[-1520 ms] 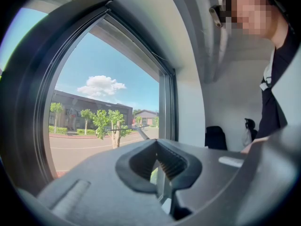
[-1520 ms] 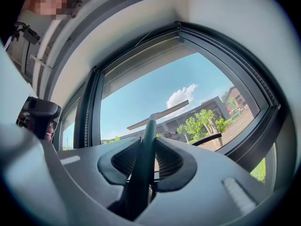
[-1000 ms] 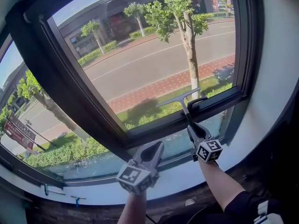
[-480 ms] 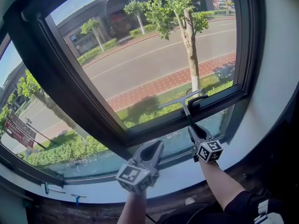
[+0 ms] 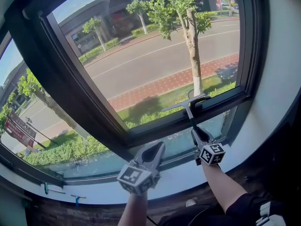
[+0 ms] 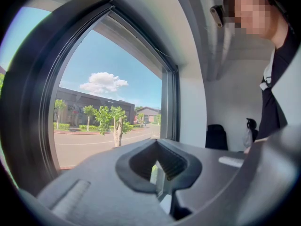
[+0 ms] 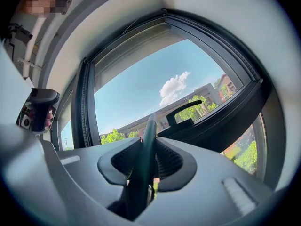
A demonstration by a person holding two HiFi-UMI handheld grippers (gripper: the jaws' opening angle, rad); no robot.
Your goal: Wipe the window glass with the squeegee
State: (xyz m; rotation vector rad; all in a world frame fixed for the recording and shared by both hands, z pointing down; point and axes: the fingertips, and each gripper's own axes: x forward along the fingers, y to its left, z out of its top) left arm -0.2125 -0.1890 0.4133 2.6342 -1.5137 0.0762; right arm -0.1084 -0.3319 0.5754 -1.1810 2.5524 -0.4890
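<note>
The squeegee [image 5: 187,108] has a dark handle and a thin blade lying against the lower right of the big window glass [image 5: 150,55], just above the bottom frame. My right gripper [image 5: 194,132] is shut on its handle from below. In the right gripper view the handle [image 7: 146,145] runs up between the closed jaws of the right gripper [image 7: 146,163]. My left gripper [image 5: 157,148] hovers near the sill, left of the right one, shut with nothing in it. In the left gripper view the left gripper [image 6: 158,167] points along the pane [image 6: 108,93].
A black window handle [image 5: 200,99] sticks out of the bottom frame right beside the blade, and shows in the right gripper view as the window handle [image 7: 182,114]. The white sill [image 5: 188,175] runs below. Two small teal-tipped tools [image 5: 76,200] lie at the lower left.
The squeegee and my right gripper have slid a little down and to the right on the glass, so the blade is nearer the window handle. The left gripper has stayed put.
</note>
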